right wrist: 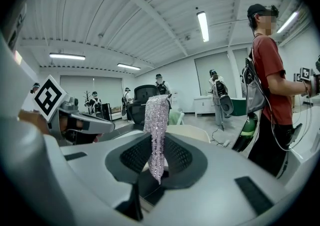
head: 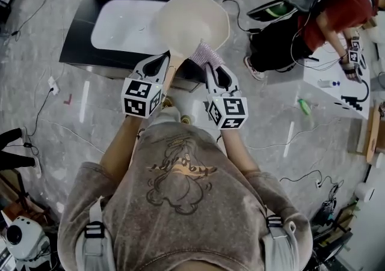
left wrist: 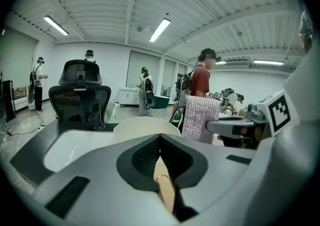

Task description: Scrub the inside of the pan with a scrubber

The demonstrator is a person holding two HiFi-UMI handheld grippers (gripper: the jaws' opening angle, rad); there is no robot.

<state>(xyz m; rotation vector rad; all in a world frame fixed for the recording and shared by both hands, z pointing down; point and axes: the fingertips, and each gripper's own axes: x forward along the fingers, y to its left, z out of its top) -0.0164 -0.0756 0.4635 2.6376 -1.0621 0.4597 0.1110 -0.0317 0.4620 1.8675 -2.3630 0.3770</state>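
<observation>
Head view: left gripper [head: 163, 59] clamped on the wooden handle [head: 172, 71] of a cream pan [head: 192, 20]. The pan is held up over a white basin [head: 120, 26] set in a black table [head: 78, 47]. Right gripper [head: 210, 66] pinches a silvery scrubber [head: 206, 53] at the pan's near rim, just right of the handle; contact with the rim cannot be told. A person [head: 337, 11] in red bends over another table, far right

Left gripper view: jaws pressed together on the handle [left wrist: 165, 185]; pan rim [left wrist: 145, 126] just past the jaw tips; scrubber [left wrist: 200, 117] upright to the right; office chair [left wrist: 80, 94] behind the basin

Right gripper view: jaws closed on the scrubber [right wrist: 156, 135], which stands upright between them; pan [right wrist: 192, 132] just behind
</observation>
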